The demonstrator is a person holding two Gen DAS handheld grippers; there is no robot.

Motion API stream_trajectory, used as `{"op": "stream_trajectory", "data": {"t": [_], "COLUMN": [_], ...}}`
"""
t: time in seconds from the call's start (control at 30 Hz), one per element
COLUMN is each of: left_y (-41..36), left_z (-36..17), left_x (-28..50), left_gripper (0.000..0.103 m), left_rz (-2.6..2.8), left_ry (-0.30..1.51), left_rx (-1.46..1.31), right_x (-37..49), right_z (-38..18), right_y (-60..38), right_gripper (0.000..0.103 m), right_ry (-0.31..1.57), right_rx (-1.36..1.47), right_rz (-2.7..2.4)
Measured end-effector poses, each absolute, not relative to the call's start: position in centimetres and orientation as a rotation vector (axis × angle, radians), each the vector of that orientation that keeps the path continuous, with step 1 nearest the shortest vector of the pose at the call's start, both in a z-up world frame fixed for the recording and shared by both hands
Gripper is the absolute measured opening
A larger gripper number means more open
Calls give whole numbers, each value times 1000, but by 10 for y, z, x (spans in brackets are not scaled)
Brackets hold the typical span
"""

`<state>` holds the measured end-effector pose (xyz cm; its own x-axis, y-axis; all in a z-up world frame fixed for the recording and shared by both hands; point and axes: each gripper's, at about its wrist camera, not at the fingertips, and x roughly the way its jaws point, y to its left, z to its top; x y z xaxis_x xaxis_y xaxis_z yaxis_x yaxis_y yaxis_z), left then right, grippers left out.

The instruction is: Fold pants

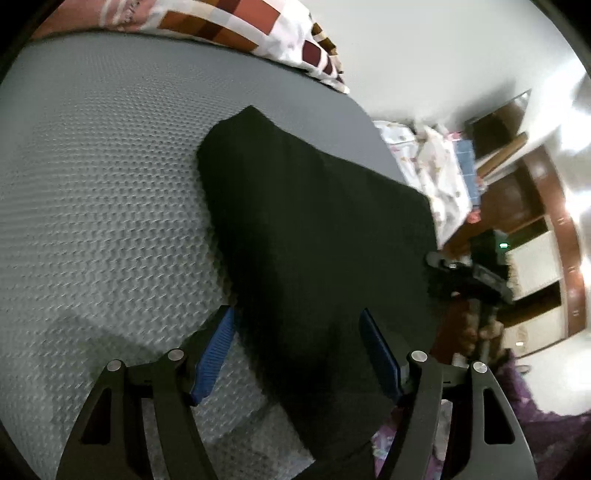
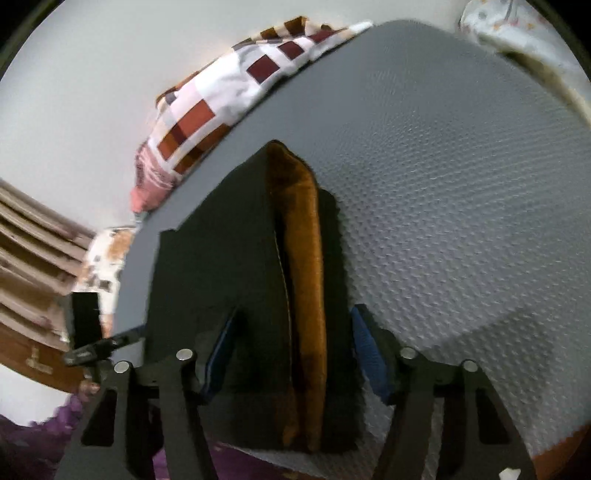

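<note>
The black pants (image 1: 314, 236) lie on a grey textured mat (image 1: 103, 192). In the right wrist view the pants (image 2: 221, 258) show a brown-orange lining strip (image 2: 306, 266) running lengthwise. My left gripper (image 1: 297, 325) is open, its blue-padded fingers (image 1: 216, 350) on either side of the pants' near end. My right gripper (image 2: 293, 325) is open too, its jaws straddling the near end of the pants and the orange strip. The right gripper also shows in the left wrist view (image 1: 465, 273) at the pants' right edge.
A checkered red, brown and white blanket (image 1: 229, 26) lies along the mat's far edge, also in the right wrist view (image 2: 207, 110). A floral white cloth (image 1: 432, 166) lies beyond the mat. Wooden furniture (image 1: 535, 206) stands at the right. Purple fabric (image 1: 546, 424) is near me.
</note>
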<state>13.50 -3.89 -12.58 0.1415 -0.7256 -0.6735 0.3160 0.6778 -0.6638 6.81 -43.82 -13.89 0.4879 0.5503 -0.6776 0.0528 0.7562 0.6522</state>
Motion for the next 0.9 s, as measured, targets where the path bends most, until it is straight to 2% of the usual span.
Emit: {"op": "stream_trajectory", "data": {"t": [0.13,0.2,0.3,0.4,0.73,0.9], "left_y": [-37,-38,-50,-62,-102,-107], "left_z": [-134,-135,-129,-123,-116,-117], "left_x": [147,153,155,152,131,123], "left_gripper": [70,70,70,70,70,71], "left_rz": [-840,-857,-869,-856,-734,-705], "left_ry": [1217,1230,1227,1219,1153,1134], "left_rx": [-500,-519,-439,-344,2,58], "right_x": [72,69,70,74,86,85], "right_z": [-149,-154,-156,-155,-154,-153], "right_y": [-444,-450,-455,-453,-452,-454], "right_gripper": [49,49,45,49,50,52], "right_ry": [1039,1033,1040,1050,1080,1073], "right_rx": [764,825,851,845,854,843], "right_rz": [423,456,481,493,512,511]}}
